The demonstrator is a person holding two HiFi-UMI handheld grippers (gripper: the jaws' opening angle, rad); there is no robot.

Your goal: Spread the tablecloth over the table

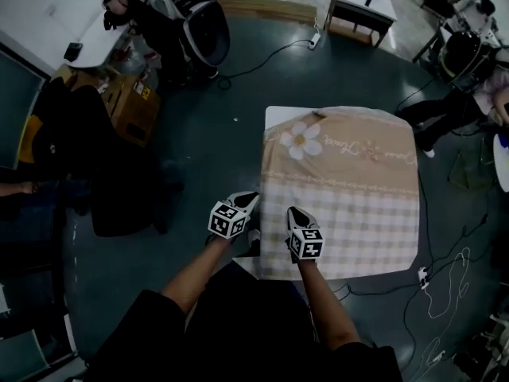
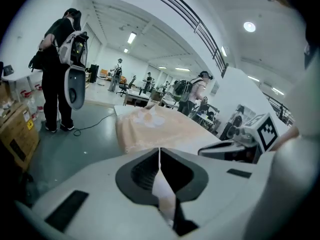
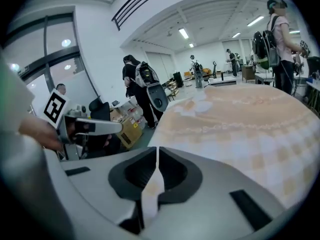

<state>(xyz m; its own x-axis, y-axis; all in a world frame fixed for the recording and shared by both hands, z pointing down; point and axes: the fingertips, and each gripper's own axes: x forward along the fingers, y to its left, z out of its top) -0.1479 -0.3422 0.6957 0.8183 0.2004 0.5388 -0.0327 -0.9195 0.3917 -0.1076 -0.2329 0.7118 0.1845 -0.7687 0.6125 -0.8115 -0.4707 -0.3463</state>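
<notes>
Our left gripper (image 1: 251,198) and right gripper (image 1: 293,212), both pressed shut, pinch the near edge of the tablecloth (image 1: 350,189) at lower centre. We should pull evenly leftward to cover the bare corner of the table (image 1: 273,114).

Peach tablecloth (image 1: 350,189), white flower print twd far end, pale checks twd near end. Spread flat over most of table (image 1: 274,118), reaching its near & right edges. Table's white far-left corner is uncovered.
</notes>
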